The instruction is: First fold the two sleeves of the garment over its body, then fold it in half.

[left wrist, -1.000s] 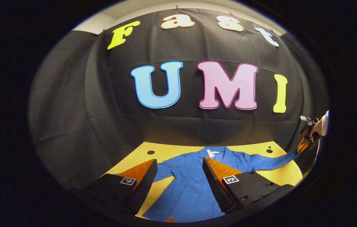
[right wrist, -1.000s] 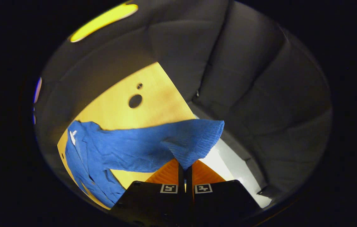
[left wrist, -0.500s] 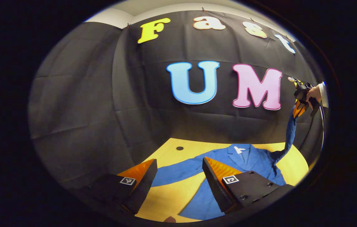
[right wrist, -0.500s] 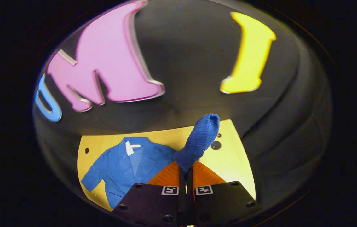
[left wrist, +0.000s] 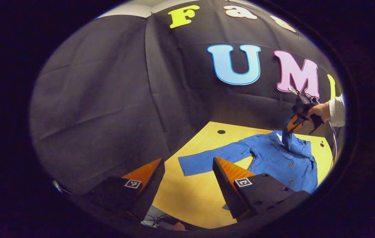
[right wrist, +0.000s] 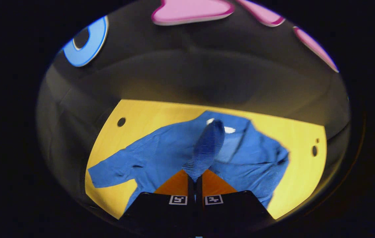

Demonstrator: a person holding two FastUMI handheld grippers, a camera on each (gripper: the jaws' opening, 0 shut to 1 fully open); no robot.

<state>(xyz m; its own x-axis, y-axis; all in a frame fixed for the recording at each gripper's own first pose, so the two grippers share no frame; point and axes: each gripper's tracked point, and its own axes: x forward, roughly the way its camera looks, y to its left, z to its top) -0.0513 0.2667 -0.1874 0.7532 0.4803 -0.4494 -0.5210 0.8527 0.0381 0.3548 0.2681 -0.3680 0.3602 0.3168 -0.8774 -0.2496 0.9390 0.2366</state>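
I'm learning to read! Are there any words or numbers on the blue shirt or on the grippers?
Blue shirt: no readable text; its white collar tag is too small to read.
Left gripper: square marker, a pattern, no words.
Right gripper: square markers, patterns, no words.

Blue shirt (left wrist: pixel 273 158) spread on yellow table (left wrist: pixel 187 195), one sleeve (left wrist: pixel 207 160) stretched flat. Other sleeve (left wrist: pixel 286 137) lifted, pinched by right gripper (left wrist: pixel 294 123). Left gripper (left wrist: pixel 187 175) wide apart, hovering.
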